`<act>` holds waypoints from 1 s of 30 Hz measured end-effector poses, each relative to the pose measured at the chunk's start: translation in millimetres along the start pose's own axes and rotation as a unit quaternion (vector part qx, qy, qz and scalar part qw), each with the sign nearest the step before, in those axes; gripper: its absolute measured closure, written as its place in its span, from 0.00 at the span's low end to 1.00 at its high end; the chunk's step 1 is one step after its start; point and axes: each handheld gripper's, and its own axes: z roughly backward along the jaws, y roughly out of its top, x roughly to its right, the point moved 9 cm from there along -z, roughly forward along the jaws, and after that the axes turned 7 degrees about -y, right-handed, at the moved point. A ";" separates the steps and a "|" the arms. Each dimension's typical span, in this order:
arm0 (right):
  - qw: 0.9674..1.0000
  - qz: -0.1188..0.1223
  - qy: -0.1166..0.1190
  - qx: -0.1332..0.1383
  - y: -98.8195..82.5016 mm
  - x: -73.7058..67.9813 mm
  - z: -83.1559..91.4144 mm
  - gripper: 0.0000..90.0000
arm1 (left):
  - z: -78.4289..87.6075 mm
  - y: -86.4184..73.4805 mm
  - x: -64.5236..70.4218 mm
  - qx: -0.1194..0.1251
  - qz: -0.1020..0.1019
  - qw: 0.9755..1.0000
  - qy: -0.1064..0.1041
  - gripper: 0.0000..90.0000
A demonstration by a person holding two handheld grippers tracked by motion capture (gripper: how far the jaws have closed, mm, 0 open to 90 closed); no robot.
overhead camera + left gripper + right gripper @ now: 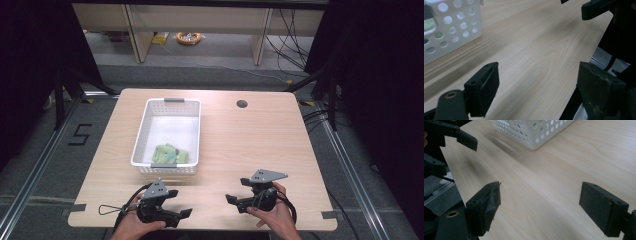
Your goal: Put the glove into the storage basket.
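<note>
A white perforated basket [142, 131] stands on the wooden table [250, 145], left of centre. A green, soft-looking object [170, 154] lies at the basket's near end. The person's left hand holds my left gripper [181, 203] near the front edge, just in front of the basket, open and empty. My right gripper [235, 190] is open too, held a little to the right, with its jaws turned toward the left one. In the left gripper view the open gripper [539, 82] frames bare wood, and the same is true of the open gripper [540, 200] in the right gripper view.
The basket's wall [451, 30] is at the upper left of the left gripper view, and its corner [536, 130] sits at the top of the right gripper view. A round cable hole [242, 104] is at the table's far side. Cables and furniture legs lie on the floor beyond.
</note>
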 end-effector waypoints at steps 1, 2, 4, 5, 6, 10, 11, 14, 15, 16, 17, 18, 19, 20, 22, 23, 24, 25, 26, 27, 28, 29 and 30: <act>1.000 0.000 -0.004 0.001 -1.9 0.7 0.4 0.20 | 0.2 -1.1 0.2 -0.003 0.000 1.000 0.000 0.19; 1.000 -0.015 -0.004 -0.003 -6.5 -2.0 2.0 0.20 | 0.7 -2.5 0.1 -0.009 -0.001 1.000 -0.003 0.19; 1.000 -0.003 -0.004 -0.003 -8.1 0.3 2.3 0.20 | 0.0 -4.1 0.8 -0.008 0.000 1.000 -0.005 0.19; 1.000 -0.003 -0.009 -0.004 -9.9 0.5 3.0 0.20 | -1.3 -4.0 0.7 0.000 0.000 1.000 -0.001 0.19; 1.000 -0.018 -0.010 -0.016 -13.3 -2.1 5.3 0.20 | 0.2 -5.9 1.4 -0.012 -0.001 1.000 -0.007 0.19; 1.000 0.001 -0.012 -0.014 -19.2 0.3 6.6 0.20 | -1.1 -10.7 2.7 -0.019 0.005 1.000 -0.001 0.18; 1.000 -0.015 -0.018 -0.021 -21.4 -2.4 8.5 0.20 | -1.3 -12.1 0.5 -0.022 -0.010 1.000 0.004 0.18; 0.999 0.005 -0.028 -0.026 -26.7 -1.3 10.3 0.19 | -3.1 -15.2 3.3 -0.024 -0.007 1.000 0.002 0.18; 0.999 0.010 -0.016 -0.027 -28.6 -2.7 10.2 0.19 | -3.9 -15.7 4.8 -0.021 0.004 1.000 0.004 0.17; 0.999 0.012 -0.022 -0.028 -29.8 -1.9 10.4 0.18 | -2.7 -17.5 4.6 -0.033 -0.001 0.999 0.002 0.17; 1.000 0.007 -0.017 -0.026 -30.9 -3.5 10.4 0.19 | -2.6 -17.8 5.6 -0.033 -0.008 0.999 -0.002 0.17; 0.999 0.002 -0.017 -0.030 -32.6 -4.6 12.0 0.19 | -3.7 -18.9 5.2 -0.032 -0.003 0.999 0.008 0.17; 0.999 0.009 -0.017 -0.027 -33.1 -3.3 12.4 0.18 | -4.1 -18.9 8.0 -0.028 -0.001 1.000 0.002 0.17; 0.999 -0.003 -0.025 -0.033 -35.1 -4.3 15.0 0.18 | -4.0 -19.5 9.0 -0.029 -0.002 1.000 0.003 0.17; 0.999 0.008 -0.028 -0.029 -37.5 -2.2 15.6 0.18 | -3.9 -20.9 11.0 -0.035 -0.010 0.999 -0.002 0.17; 0.999 0.006 -0.023 -0.031 -38.6 -3.0 16.1 0.18 | -5.5 -21.2 11.8 -0.028 -0.010 1.000 0.001 0.17; 0.999 -0.001 -0.027 -0.038 -41.4 -3.7 17.3 0.18 | -5.6 -23.2 13.7 -0.034 0.001 0.999 0.000 0.17; 0.999 0.005 -0.031 -0.034 -42.4 -2.1 17.0 0.19 | -5.9 -24.7 13.4 -0.037 -0.007 0.999 0.002 0.17; 0.999 0.004 -0.025 -0.040 -45.1 -3.2 17.7 0.18 | -5.1 -26.6 14.0 -0.047 -0.003 0.999 0.000 0.17; 0.999 0.006 -0.027 -0.040 -46.3 -2.5 17.3 0.18 | -6.3 -27.4 12.8 -0.045 -0.012 0.999 0.006 0.17; 0.999 0.005 -0.028 -0.044 -48.7 -2.4 18.5 0.18 | -6.9 -28.1 13.6 -0.047 -0.012 0.999 0.004 0.17; 0.999 0.008 -0.024 -0.042 -49.3 -2.5 18.6 0.18 | -8.5 -29.2 14.1 -0.045 -0.006 0.999 0.003 0.17; 0.998 0.004 -0.029 -0.048 -51.2 -2.4 20.4 0.18 | -9.0 -31.0 13.4 -0.052 -0.004 0.999 0.005 0.17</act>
